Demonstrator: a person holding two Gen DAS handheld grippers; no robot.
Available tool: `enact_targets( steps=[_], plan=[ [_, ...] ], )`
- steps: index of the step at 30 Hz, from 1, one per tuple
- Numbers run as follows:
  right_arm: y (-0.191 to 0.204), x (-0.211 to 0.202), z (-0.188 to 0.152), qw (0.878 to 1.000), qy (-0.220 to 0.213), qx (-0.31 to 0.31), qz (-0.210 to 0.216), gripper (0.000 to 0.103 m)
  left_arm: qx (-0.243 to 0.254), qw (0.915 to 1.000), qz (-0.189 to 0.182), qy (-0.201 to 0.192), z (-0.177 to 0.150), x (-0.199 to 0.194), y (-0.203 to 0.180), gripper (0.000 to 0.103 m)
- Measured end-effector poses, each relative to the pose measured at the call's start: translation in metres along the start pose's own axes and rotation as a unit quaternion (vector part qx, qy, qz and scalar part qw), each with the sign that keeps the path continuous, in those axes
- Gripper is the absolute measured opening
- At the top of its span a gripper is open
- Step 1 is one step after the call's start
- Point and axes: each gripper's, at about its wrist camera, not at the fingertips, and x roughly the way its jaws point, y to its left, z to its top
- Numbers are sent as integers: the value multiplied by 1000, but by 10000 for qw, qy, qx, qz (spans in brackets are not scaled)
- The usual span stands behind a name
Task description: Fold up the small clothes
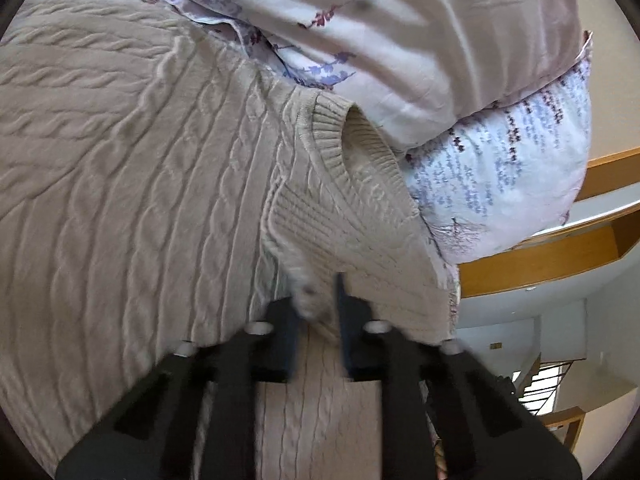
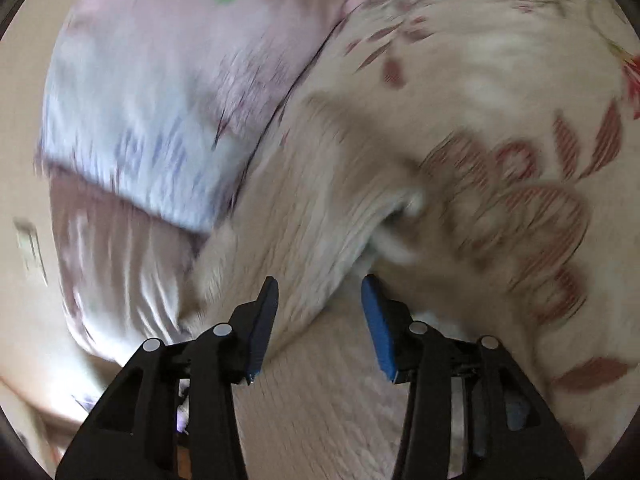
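My left gripper (image 1: 318,304) pinches a bunched fold of the beige cable-knit sweater (image 1: 132,184), its fingers nearly together on the knit close to the ribbed neckline (image 1: 340,148). My right gripper (image 2: 320,316) stands wide open over the same sweater (image 2: 320,400), gripping nothing; that view is blurred. The sweater lies spread on the bed, against the floral pillows (image 1: 500,184) beyond its neckline, with a flowered bedcover (image 2: 532,184) beside it.

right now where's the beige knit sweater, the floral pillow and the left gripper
beige knit sweater (image 1: 132,184), left wrist view, cable-knit body
floral pillow (image 1: 500,184), left wrist view, printed end
left gripper (image 1: 318,300), left wrist view, between fingertips pinching a knit fold
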Motion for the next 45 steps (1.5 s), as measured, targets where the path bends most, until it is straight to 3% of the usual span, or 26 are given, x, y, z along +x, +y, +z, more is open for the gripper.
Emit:
enact_targets(
  steps=[5,9,14,18,20,21,23,24,25,29,33,35,39,45],
  plan=[
    [9,4,7,9990,-412,-68,-146,43,537,9982,120,-221,9,-10,-17,8],
    [8,-2,4,9969,-611,-360,-350,9,979,9935,328,-489,15,-27,-25,7],
    [6,-10,-12,9896,-870,-749,-867,8,1025,9903,887,-301,11,-18,-6,8],
    [16,-8,-21,9779,-960,-1195,-1418,9,1059,9888,997,-347,8,-15,-3,11],
    [19,-12,-26,9740,-968,-1319,-1568,15,1063,9884,1028,-333,6,-19,-4,13],
    [21,-16,-29,9722,-1003,-1377,-1607,24,1047,9886,1025,-336,5,-22,-4,20],
    [26,-25,-37,9689,-1107,-1536,-1596,47,1003,9906,853,-368,0,-41,3,44],
    [29,-31,-44,9673,-1175,-1659,-1514,61,978,9915,752,-403,-5,-52,8,48],
    [31,-34,-49,9654,-1231,-1760,-1480,68,938,9925,646,-443,-8,-63,12,51],
    [38,-31,-73,9629,-996,-2330,-932,69,624,9947,343,-745,-22,-115,42,57],
    [39,-17,-89,9587,-635,-2730,-476,69,106,9880,533,-1445,-31,-179,91,57],
    [40,-14,-90,9580,-492,-2802,-356,69,-247,9787,830,-1862,-31,-211,119,57],
    [34,-12,-86,9640,-306,-2620,-331,69,-1031,9610,1124,-2308,-25,-249,161,55],
    [33,-15,-88,9647,-284,-2606,-247,70,-1883,9405,904,-2681,-14,-276,205,48]
  ],
)
